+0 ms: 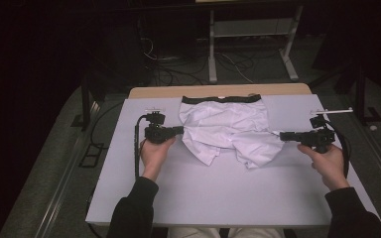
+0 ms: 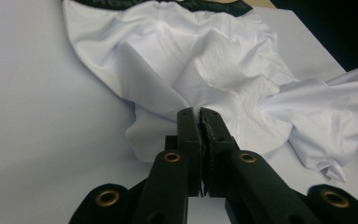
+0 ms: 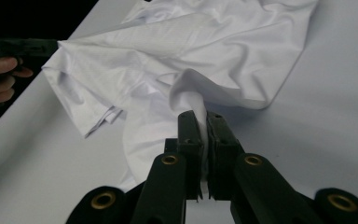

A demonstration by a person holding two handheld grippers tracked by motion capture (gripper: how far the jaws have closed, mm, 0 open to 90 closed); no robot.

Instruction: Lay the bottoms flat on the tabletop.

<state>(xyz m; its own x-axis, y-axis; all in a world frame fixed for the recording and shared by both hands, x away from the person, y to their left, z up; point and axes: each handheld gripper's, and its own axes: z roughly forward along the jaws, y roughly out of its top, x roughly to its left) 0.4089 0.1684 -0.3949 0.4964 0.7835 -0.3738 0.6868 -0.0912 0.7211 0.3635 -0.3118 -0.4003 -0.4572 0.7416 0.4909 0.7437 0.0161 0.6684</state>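
Note:
White shorts (image 1: 223,130) with a black waistband (image 1: 221,99) lie crumpled on the pale table cover (image 1: 218,188), waistband at the far side. My left gripper (image 1: 181,130) is shut on the cloth's left edge, and its jaws (image 2: 199,112) pinch a fold of the white fabric (image 2: 214,60). On the opposite side, my right gripper (image 1: 282,134) is shut on the right leg's edge. Its own view has a tuft of the cloth (image 3: 191,51) squeezed between its jaws (image 3: 199,114). The left gripper (image 3: 28,46) also appears far off in the right gripper view, pulling the fabric taut.
The cover's bare front half lies between the person's sleeves. A wooden table edge (image 1: 218,90) borders the back. Beyond it on the dark floor are cables (image 1: 178,74) and a white desk frame (image 1: 250,44). A small white bar (image 1: 335,111) lies at the back right.

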